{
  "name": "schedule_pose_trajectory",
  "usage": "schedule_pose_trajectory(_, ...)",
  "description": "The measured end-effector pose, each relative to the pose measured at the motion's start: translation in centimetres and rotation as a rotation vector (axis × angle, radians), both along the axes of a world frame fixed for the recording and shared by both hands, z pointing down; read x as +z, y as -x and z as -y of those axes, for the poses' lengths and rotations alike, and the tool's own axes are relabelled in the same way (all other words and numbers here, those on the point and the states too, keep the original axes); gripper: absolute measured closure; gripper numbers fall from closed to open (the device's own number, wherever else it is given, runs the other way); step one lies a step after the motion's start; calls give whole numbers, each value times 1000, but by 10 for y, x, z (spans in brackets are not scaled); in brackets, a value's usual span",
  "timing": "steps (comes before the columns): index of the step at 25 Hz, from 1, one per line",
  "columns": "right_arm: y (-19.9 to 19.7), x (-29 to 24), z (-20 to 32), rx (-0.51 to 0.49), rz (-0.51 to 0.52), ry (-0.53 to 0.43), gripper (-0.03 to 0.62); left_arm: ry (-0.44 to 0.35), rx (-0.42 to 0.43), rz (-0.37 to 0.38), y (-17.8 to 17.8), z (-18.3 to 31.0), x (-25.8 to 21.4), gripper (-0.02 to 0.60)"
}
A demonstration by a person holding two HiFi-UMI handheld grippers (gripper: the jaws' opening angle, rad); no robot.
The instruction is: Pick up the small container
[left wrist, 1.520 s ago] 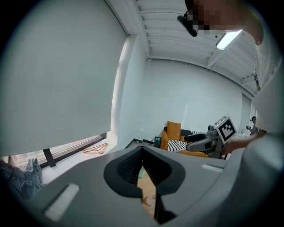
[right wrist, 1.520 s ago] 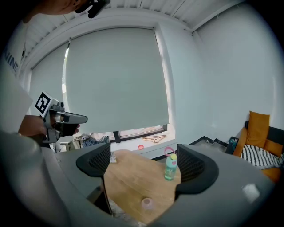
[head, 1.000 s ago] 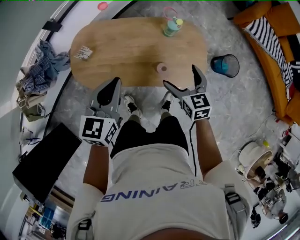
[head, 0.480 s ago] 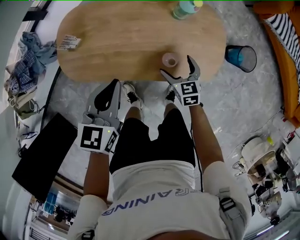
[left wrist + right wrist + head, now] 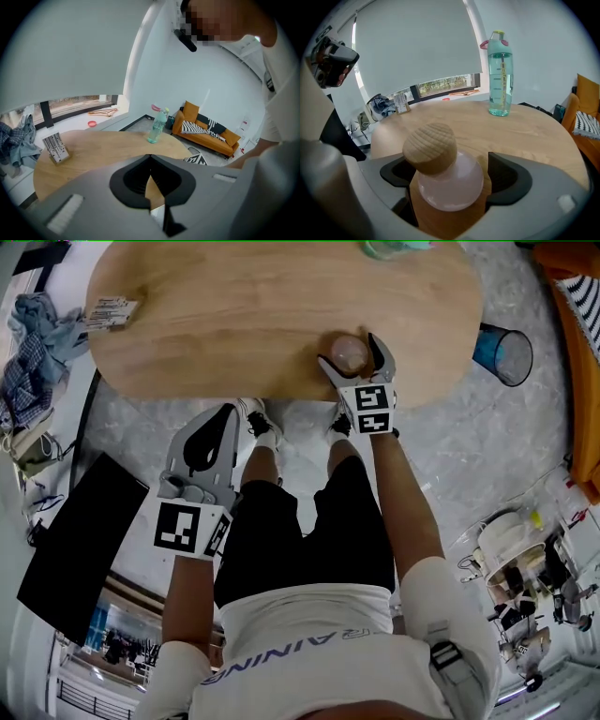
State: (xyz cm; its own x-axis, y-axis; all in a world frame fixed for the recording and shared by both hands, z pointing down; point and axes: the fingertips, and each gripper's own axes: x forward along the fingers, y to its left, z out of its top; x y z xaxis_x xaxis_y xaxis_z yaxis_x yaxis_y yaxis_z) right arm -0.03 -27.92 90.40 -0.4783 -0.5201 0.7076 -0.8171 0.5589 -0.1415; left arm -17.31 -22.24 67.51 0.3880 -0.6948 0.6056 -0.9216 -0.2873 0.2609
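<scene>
On the table (image 5: 234, 324), right gripper's (image 5: 349, 350) fingers (image 5: 384, 357) (just closing, not touching) flank the small container (image 5: 450, 183); left gripper's (image 5: 230, 410) are together.

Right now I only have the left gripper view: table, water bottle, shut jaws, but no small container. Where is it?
Observer: The small container stands on the table, near the person's edge, between the jaws of the right gripper.
Operator: Gripped already?
Observer: Not yet. Those jaws have just been closing, but the right gripper view shows a strip of bare table between the container and the pad beside it.
Operator: What does it look like?
Observer: A round, pale pink jar topped with a rounded wooden stopper.
</scene>
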Motion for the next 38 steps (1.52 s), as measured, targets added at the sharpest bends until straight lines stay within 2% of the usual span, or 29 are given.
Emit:
schedule_pose_trajectory(4, 2, 11, 5, 20, -28, -18, 150, 21, -2, -8, 2, -3, 9, 580)
schedule_pose_trajectory(14, 5, 23, 11, 62, -99, -53, 157, 46, -19, -47, 3, -9, 21, 580)
schedule_pose_trajectory(24, 5, 19, 13, 64, -78, -50, 163, 39, -30, -68, 3, -19, 18, 580)
schedule_pose_trajectory(27, 5, 5, 15, 91, -53, -69, 163, 43, -34, -72, 3, -25, 18, 580)
schedule_pose_trajectory(30, 11, -19, 13, 73, -17, -97, 163, 37, -34, -79, 1, -30, 13, 580)
schedule_pose_trajectory(38, 28, -123, 18, 32, 79, -187, 161, -17, -35, -104, -3, -32, -16, 580)
